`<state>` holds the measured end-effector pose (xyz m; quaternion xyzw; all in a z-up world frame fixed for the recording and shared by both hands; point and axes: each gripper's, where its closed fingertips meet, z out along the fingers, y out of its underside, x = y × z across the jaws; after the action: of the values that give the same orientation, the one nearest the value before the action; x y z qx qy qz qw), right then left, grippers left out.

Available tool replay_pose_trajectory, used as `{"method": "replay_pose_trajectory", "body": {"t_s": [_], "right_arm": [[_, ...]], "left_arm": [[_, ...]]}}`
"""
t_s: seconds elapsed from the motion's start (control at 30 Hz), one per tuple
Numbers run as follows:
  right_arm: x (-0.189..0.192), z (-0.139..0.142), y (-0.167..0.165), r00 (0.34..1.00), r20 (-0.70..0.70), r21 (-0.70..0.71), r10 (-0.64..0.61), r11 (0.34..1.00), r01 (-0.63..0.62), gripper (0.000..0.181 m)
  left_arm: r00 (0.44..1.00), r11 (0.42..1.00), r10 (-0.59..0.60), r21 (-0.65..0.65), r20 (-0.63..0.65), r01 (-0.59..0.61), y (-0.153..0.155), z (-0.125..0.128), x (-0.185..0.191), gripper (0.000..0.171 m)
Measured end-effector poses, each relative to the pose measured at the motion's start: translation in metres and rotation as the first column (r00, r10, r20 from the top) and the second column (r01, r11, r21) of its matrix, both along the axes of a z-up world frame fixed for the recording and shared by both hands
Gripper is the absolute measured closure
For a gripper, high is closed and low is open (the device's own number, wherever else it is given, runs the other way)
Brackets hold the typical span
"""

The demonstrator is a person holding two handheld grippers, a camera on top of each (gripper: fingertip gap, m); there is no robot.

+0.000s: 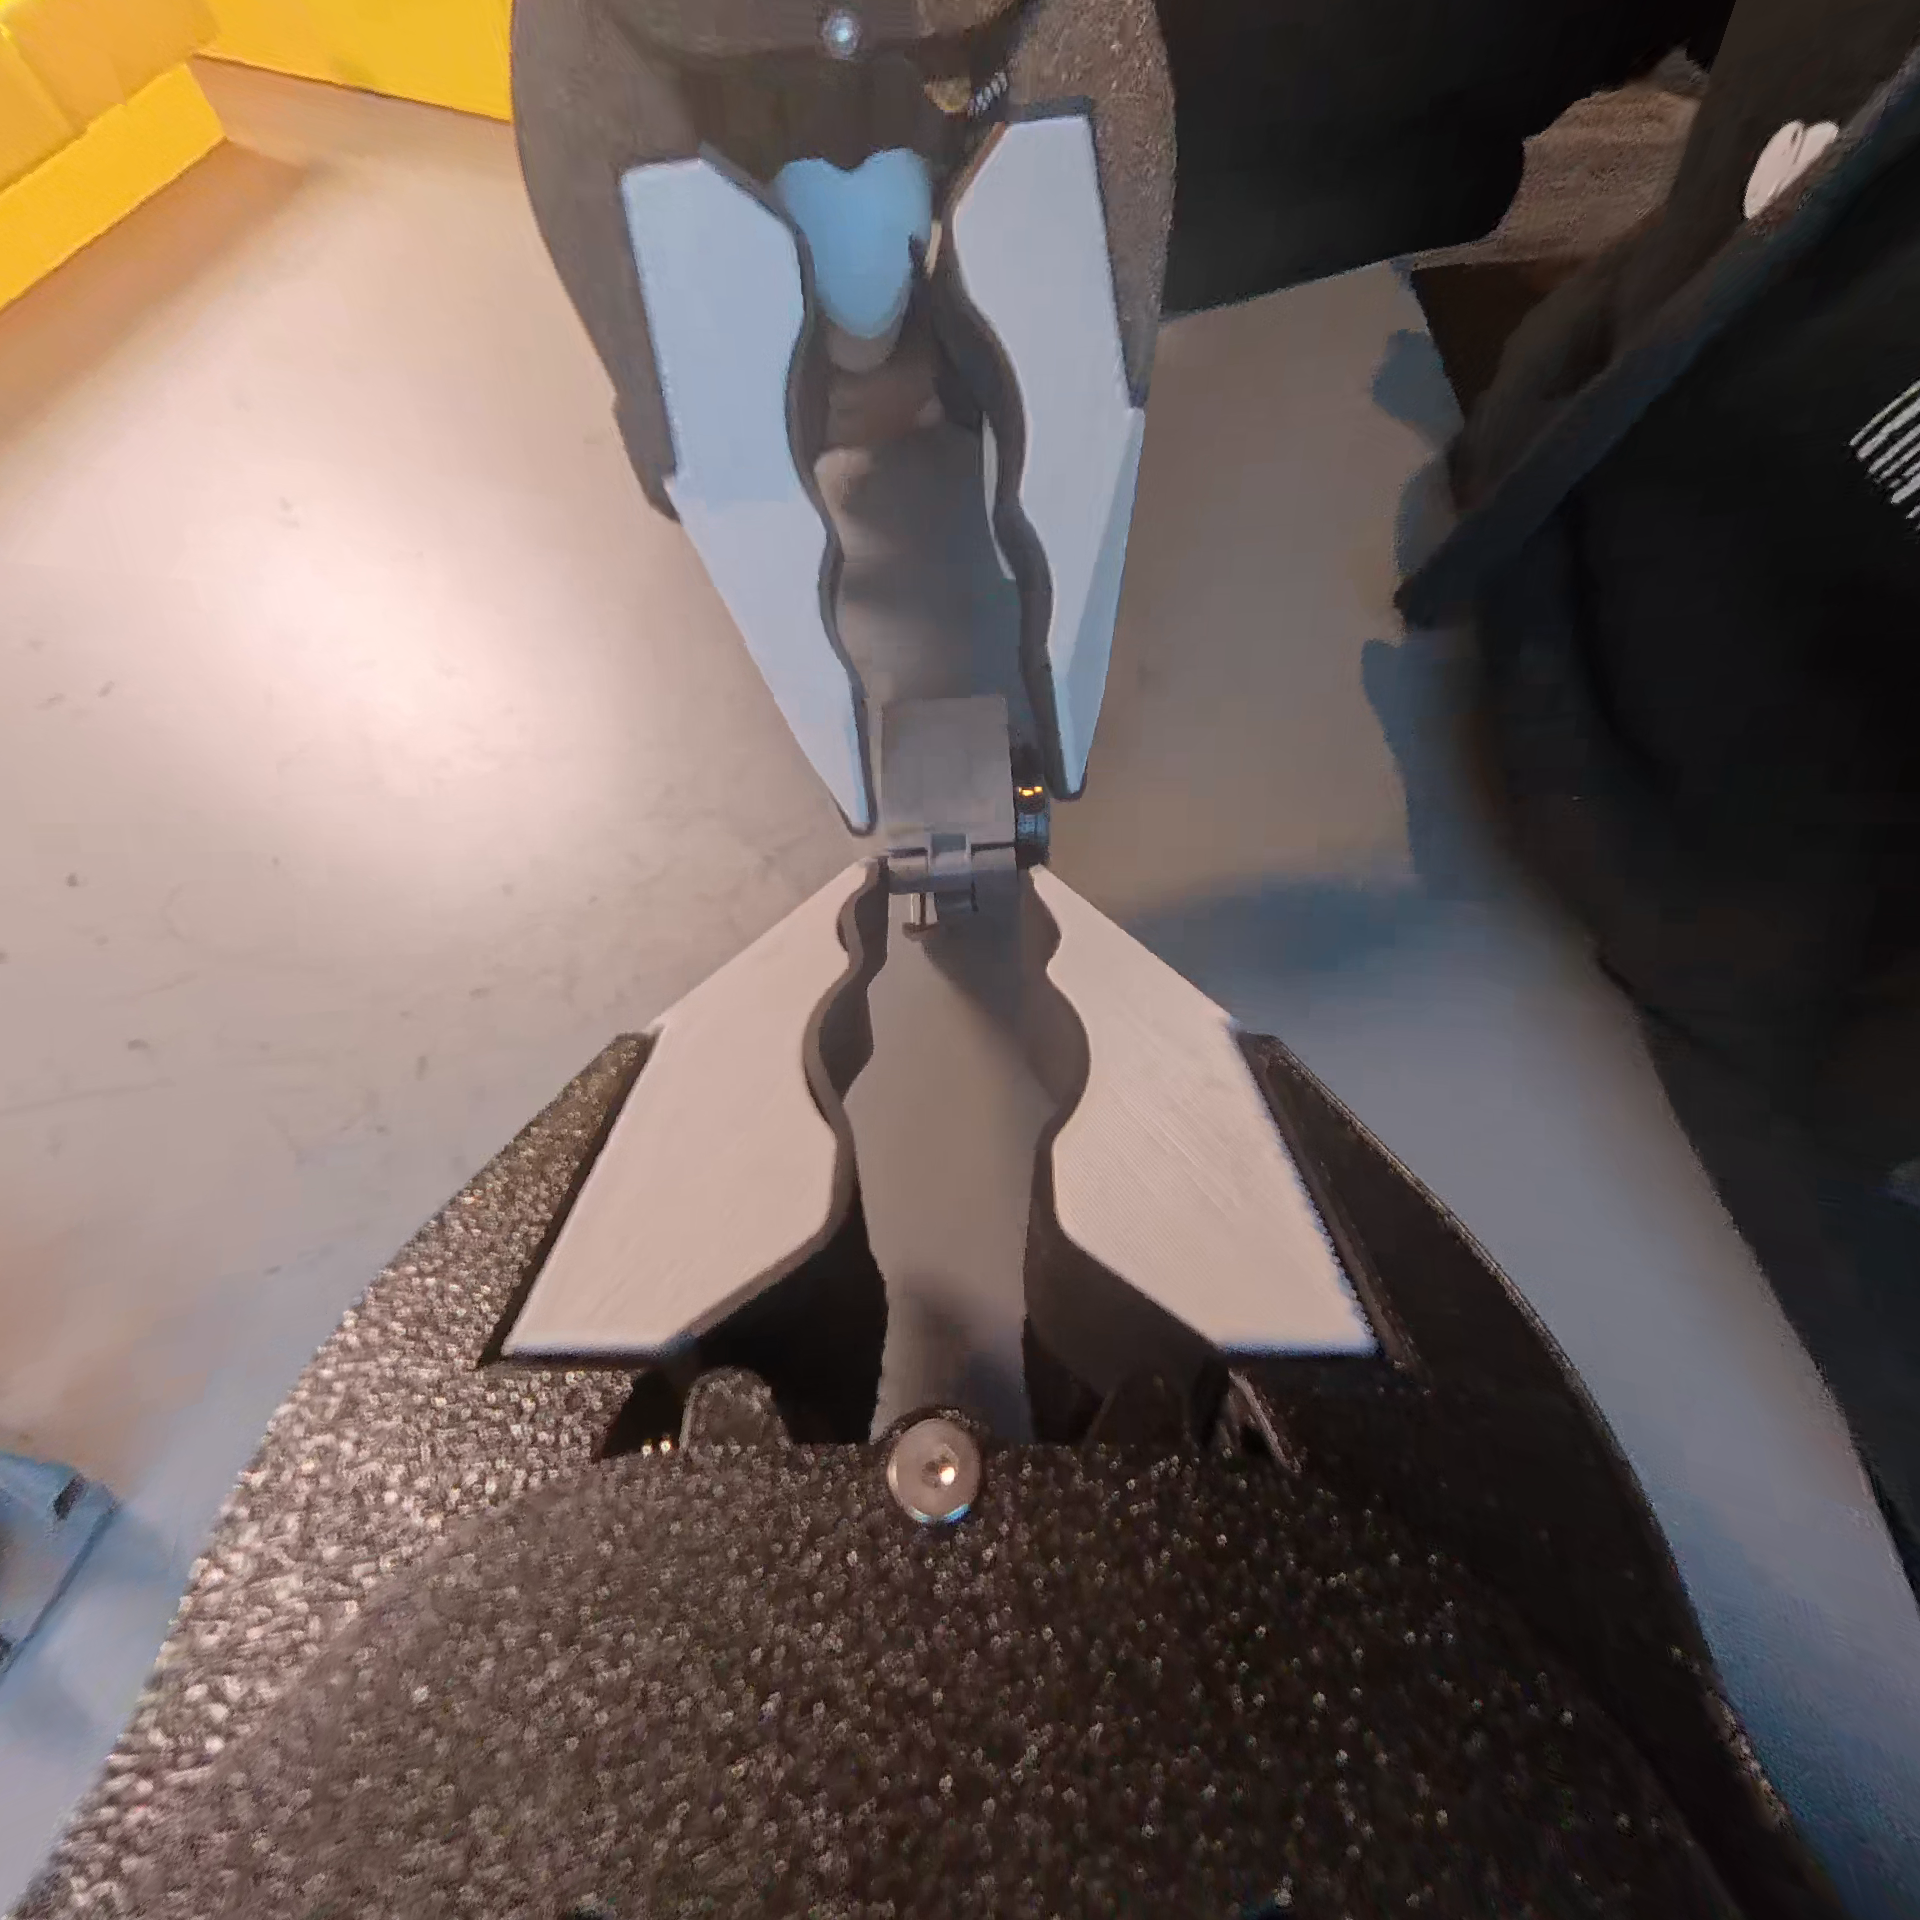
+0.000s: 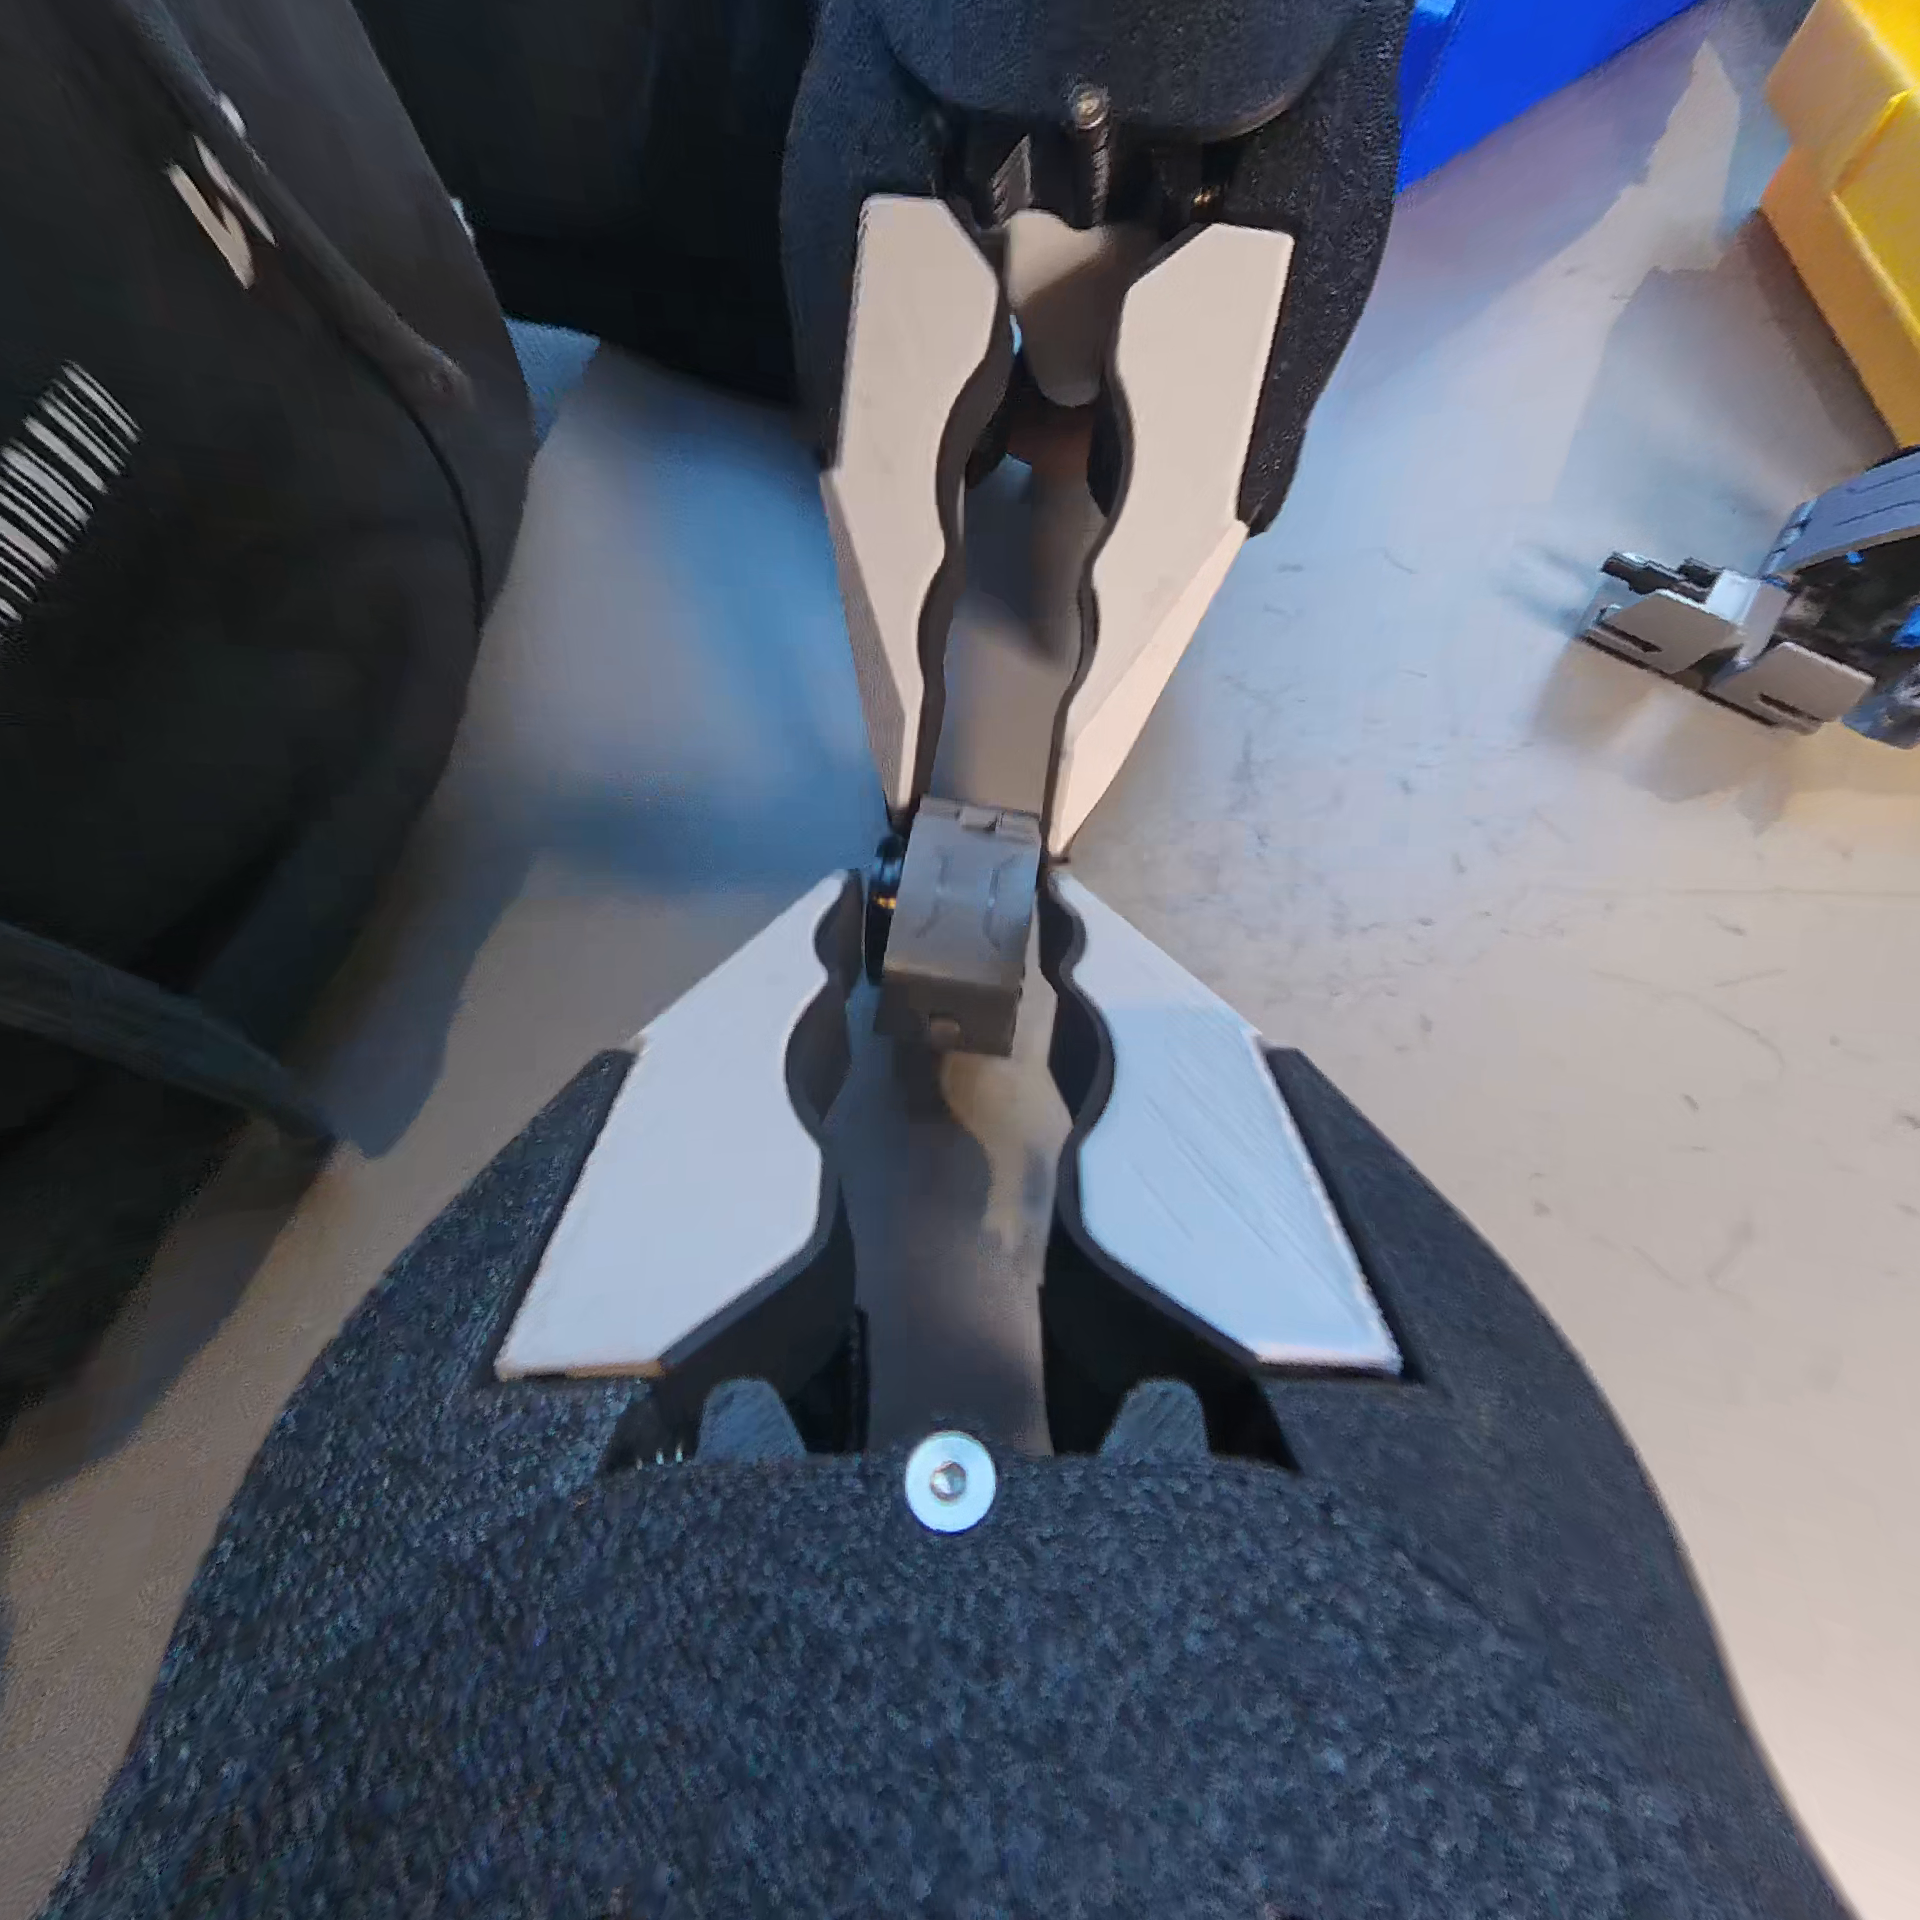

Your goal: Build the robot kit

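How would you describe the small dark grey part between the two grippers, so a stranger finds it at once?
Start from the pale grey table. Above it the left gripper and right gripper meet tip to tip. Both pinch one small dark grey plastic clip block; unlike the light grey and blue clips lying apart, it is held off the table.

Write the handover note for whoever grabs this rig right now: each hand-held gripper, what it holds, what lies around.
Left hand-held gripper: closed on one end of the small dark grey part.
Right hand-held gripper: closed on the other end, tip to tip with the left.
Both hold the part at once; neither has let go.
Around, in the right wrist view: black bag at left; grey-and-blue piece lying on the table at right; yellow bin beyond it.
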<state>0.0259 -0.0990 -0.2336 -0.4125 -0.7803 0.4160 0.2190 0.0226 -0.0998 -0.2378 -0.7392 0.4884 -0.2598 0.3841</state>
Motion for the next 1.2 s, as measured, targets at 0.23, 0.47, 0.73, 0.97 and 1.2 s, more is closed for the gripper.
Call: {"method": "replay_pose_trajectory", "body": {"t_s": [0.23,0.47,0.73,0.97,1.2], "right_arm": [[0.018,-0.004,0.018,0.997,0.054,0.049,-0.046,0.998,0.043,0.138],[0.010,-0.021,0.013,0.993,0.106,0.185,-0.057,0.982,0.036,0.154],[0.010,-0.017,0.011,0.999,0.020,0.351,-0.036,0.936,0.027,0.156],[0.012,-0.018,0.010,1.000,0.019,0.311,-0.013,0.951,0.007,0.157],[0.022,0.009,0.012,0.999,-0.043,0.034,-0.014,0.999,0.015,0.157]], "left_arm": [[1.000,1.000,0.001,0.001,-0.001,-0.001,0.000,0.000,-0.003,0.148],[0.999,0.999,0.017,0.050,-0.032,-0.015,0.001,-0.001,-0.004,0.147],[0.995,0.988,-0.023,0.147,-0.094,0.037,-0.002,-0.001,-0.005,0.148],[0.996,0.985,-0.054,0.160,-0.073,0.065,-0.002,-0.002,-0.003,0.148],[0.989,0.993,-0.036,0.120,0.145,0.018,-0.001,0.035,0.011,0.146]]}}
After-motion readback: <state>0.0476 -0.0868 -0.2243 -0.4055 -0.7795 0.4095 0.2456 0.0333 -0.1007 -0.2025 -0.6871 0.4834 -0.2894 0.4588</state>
